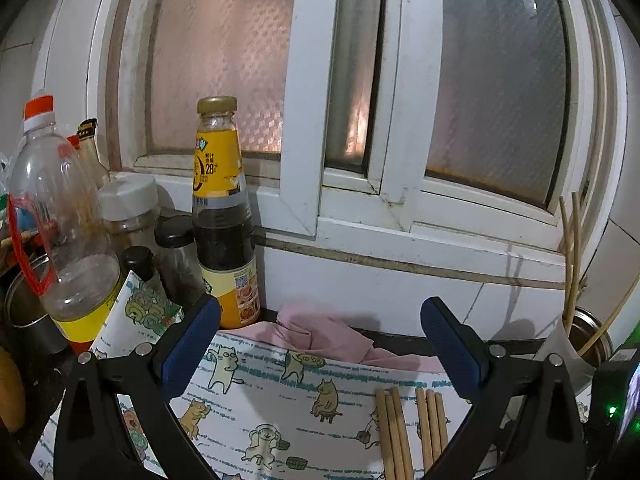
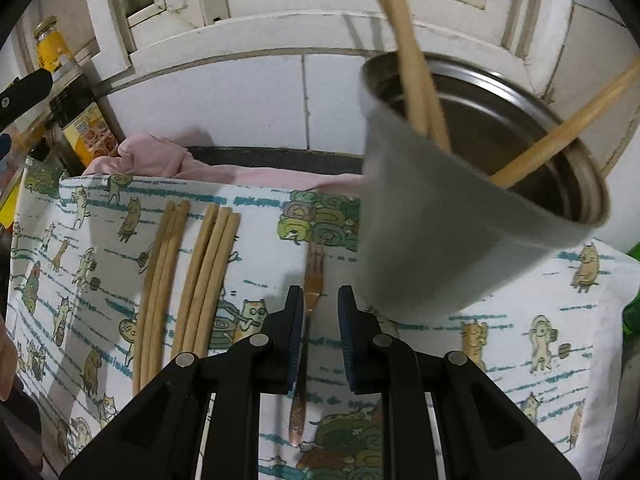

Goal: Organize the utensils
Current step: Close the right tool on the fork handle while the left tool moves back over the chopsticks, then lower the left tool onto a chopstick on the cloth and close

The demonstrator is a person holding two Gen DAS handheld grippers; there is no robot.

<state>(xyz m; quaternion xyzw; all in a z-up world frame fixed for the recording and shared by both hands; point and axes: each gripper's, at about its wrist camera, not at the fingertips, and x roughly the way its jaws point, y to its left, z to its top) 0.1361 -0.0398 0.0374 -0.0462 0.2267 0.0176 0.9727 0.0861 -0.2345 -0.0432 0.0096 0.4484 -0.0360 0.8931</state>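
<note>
A cat-print cloth [image 2: 520, 320] covers the counter. On it lie two bunches of wooden chopsticks [image 2: 160, 280] [image 2: 208, 272] and a copper-coloured fork [image 2: 314, 276]. My right gripper [image 2: 320, 332] hovers over the fork's handle with its jaws a narrow gap apart and not pressing on it; the left pad hides part of the handle. A steel cup [image 2: 460, 232] at right holds several chopsticks [image 2: 416, 80]. In the left wrist view, my left gripper [image 1: 320, 340] stands wide open and empty above the cloth [image 1: 260, 400], with chopsticks [image 1: 400, 432] lower right and the cup [image 1: 588, 336] at far right.
Sauce bottles [image 1: 224, 220], a clear plastic bottle [image 1: 60, 220] and spice jars [image 1: 132, 208] crowd the back left. A pink rag [image 1: 320, 336] lies along the tiled wall under the window frame [image 1: 360, 200]. A green object [image 2: 632, 312] sits at the right edge.
</note>
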